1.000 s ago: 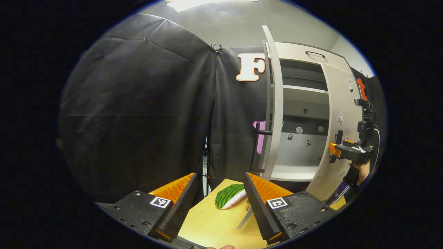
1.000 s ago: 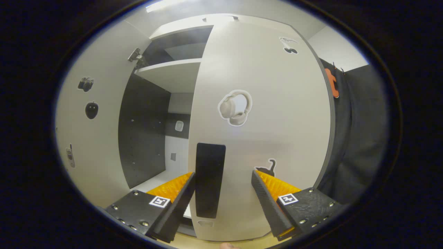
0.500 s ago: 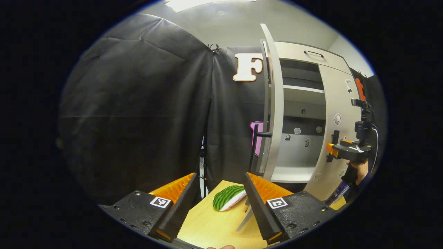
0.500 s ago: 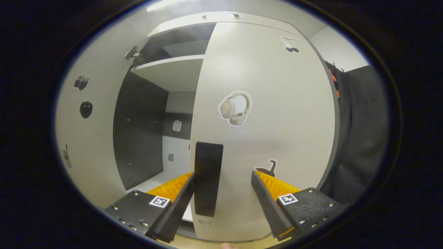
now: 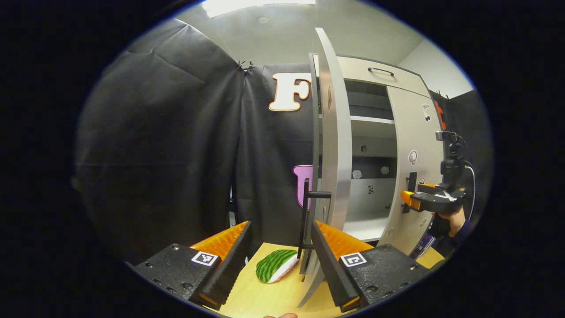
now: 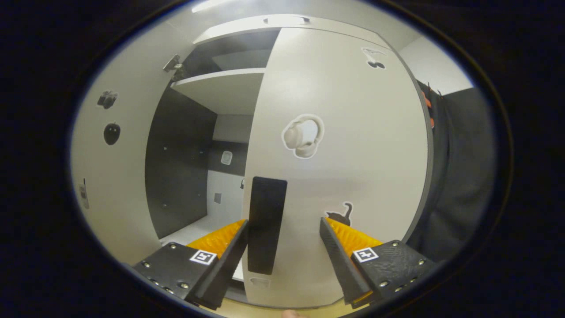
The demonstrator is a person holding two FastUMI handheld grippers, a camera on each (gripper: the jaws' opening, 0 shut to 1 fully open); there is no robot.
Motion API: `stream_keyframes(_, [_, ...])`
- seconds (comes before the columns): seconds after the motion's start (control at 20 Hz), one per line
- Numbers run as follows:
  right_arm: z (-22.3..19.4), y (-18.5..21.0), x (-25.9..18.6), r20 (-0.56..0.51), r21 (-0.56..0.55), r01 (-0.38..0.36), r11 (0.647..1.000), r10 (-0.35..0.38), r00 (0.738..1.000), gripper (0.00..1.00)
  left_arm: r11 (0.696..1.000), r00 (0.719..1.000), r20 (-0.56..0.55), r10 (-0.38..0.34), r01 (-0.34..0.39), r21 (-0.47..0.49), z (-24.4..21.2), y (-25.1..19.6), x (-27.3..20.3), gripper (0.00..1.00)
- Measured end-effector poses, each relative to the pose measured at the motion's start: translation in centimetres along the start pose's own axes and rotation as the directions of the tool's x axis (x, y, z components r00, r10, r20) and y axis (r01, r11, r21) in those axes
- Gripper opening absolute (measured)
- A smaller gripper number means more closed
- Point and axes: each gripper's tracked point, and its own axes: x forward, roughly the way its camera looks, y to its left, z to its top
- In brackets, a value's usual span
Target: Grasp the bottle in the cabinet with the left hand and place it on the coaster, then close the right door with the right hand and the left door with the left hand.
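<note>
In the left gripper view my left gripper (image 5: 280, 224) is open with nothing held, low over the wooden table (image 5: 282, 296). The white left door (image 5: 330, 132) stands edge-on just past my right fingertip, and its black handle (image 5: 309, 207) is close by. A green-striped watermelon-patterned piece (image 5: 273, 266) lies on the table between my fingers. The right gripper (image 5: 406, 198), held by a hand (image 5: 450, 218), is at the right door (image 5: 412, 145). In the right gripper view my right gripper (image 6: 284, 221) is open. The right door's black handle (image 6: 266, 225) stands between its fingers, nearer the left one.
The cabinet (image 5: 371, 70) has a white shelf (image 5: 371, 120) and a bare white floor (image 5: 362, 227). In the right gripper view the left door's inner face (image 6: 114, 176) carries stickers, and the dark interior (image 6: 185, 168) shows in the gap. Black cloth hangs to the left and right.
My left gripper has moved towards the left door, whose edge and handle now sit closer to my right finger. The right door has swung a little further in, with the right gripper following it.
</note>
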Motion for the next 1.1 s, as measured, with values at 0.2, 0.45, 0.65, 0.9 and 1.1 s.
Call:
stream_keyframes(0.2, [-0.3,-0.6,-2.1,-0.002,0.03,-0.003,1.0,0.003,1.0,0.97,0.997,0.998,0.006,-0.069,0.068,0.02,0.5,-0.9,1.2,0.8])
stream_keyframes(0.45, [0.1,-2.3,-4.7,0.03,0.005,0.031,1.0,-0.031,0.999,0.97,0.984,0.985,0.0,-0.175,0.174,-0.042,0.5,-3.0,1.1,0.83])
stream_keyframes(0.65, [0.1,-3.9,-5.9,0.022,0.029,0.055,0.998,-0.056,0.998,0.96,0.958,0.959,0.0,-0.284,0.284,-0.039,0.5,-7.4,1.5,0.83])
stream_keyframes(0.9, [-0.5,-7.7,-8.0,0.01,0.044,0.118,0.992,-0.119,0.993,0.97,0.929,0.929,0.005,-0.369,0.369,0.003,0.6,-12.2,2.3,0.83])
stream_keyframes(1.1, [-1.3,-11.7,-9.8,-0.013,0.072,0.183,0.98,-0.183,0.983,0.96,0.906,0.906,0.013,-0.422,0.422,-0.034,0.4,-15.0,3.2,0.83])
